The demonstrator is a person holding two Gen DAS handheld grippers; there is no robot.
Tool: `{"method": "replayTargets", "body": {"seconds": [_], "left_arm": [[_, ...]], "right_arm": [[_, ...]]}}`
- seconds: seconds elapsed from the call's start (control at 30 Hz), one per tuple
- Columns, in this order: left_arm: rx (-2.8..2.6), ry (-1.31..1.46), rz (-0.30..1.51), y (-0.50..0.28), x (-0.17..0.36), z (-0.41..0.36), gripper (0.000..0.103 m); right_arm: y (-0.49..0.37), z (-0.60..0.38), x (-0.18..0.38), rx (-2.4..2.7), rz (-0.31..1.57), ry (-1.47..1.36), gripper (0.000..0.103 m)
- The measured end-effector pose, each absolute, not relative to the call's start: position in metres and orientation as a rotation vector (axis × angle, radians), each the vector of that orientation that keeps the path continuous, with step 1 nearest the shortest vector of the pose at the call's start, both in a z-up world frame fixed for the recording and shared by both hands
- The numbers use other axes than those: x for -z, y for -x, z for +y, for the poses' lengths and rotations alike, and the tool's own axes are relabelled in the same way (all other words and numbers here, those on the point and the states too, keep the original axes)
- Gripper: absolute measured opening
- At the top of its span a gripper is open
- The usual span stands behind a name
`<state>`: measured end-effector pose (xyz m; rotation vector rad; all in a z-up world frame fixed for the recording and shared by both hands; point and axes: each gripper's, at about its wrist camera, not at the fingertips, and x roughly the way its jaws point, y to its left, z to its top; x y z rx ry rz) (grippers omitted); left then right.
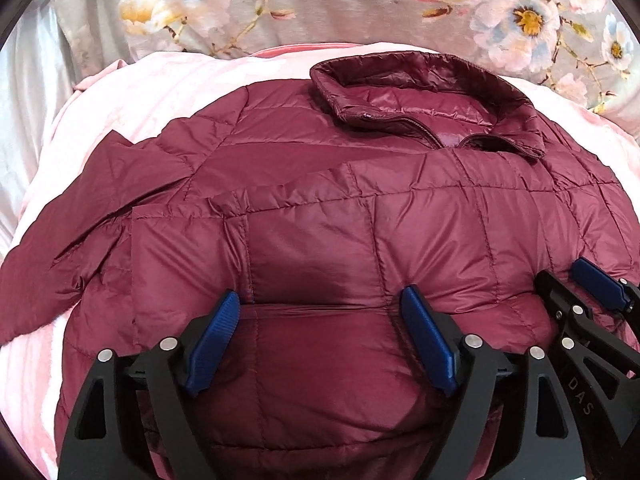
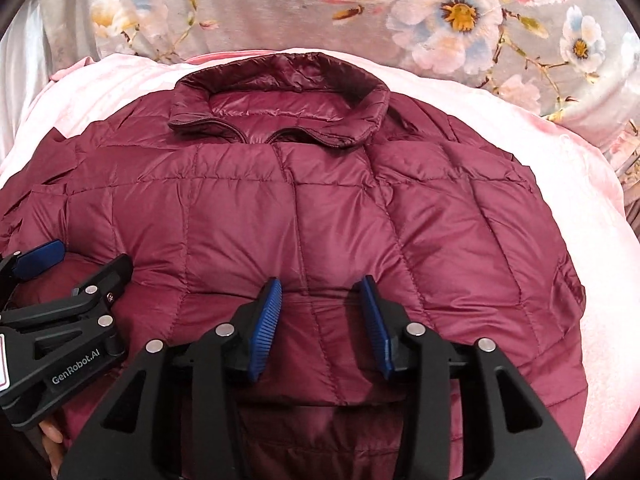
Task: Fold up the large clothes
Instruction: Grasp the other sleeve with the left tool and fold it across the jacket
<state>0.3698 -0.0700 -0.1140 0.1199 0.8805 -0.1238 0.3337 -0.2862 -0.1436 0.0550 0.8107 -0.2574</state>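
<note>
The dark red quilted jacket (image 1: 320, 208) lies flat, front side up, on a pink blanket (image 1: 120, 92), with its collar (image 2: 280, 100) at the far side. The left hand-held gripper (image 1: 320, 320) is spread wide over the jacket's near part, nothing between its blue pads (image 1: 216, 344). The right hand-held gripper (image 2: 320, 308) stands just beside it, narrower but also holding nothing. Behind the blanket lies floral bedding (image 2: 460, 12).
</note>
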Motion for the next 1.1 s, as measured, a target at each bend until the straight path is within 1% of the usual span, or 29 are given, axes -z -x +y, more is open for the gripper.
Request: {"method": "replayTargets", "body": {"seconds": [0.1,0.4,0.53,0.63,0.7,0.77,0.9,1.1], "left_arm": [[0.114,-0.119,0.882,-0.371,0.115,-0.070,0.086],[0.120,-0.092,0.886,-0.372,0.114,-0.066,0.087],[0.135,-0.008,0.888,-0.357,0.099,-0.037,0.087],[0.122,0.105,0.883,-0.332,0.078,0.018,0.087],[0.069,0.159,0.876,-0.318,0.067,0.066,0.087],[-0.021,0.220,0.879,-0.310,0.064,0.119,0.087],[-0.183,0.355,0.901,-0.300,0.069,0.222,0.087],[-0.373,0.583,0.888,-0.289,0.085,0.341,0.087]], "right_arm": [[-0.334,-0.287,0.143,0.257,0.811,-0.061,0.042],[-0.335,-0.291,0.143,0.253,0.814,-0.095,0.045],[-0.327,-0.291,0.137,0.276,0.805,-0.101,0.047],[-0.288,-0.272,0.120,0.260,0.762,-0.088,0.047],[-0.267,-0.257,0.113,0.219,0.745,-0.093,0.052],[-0.246,-0.237,0.108,0.181,0.731,-0.088,0.053],[-0.220,-0.203,0.110,0.106,0.746,-0.095,0.054],[-0.211,-0.182,0.132,0.114,0.784,-0.095,0.056]]}}
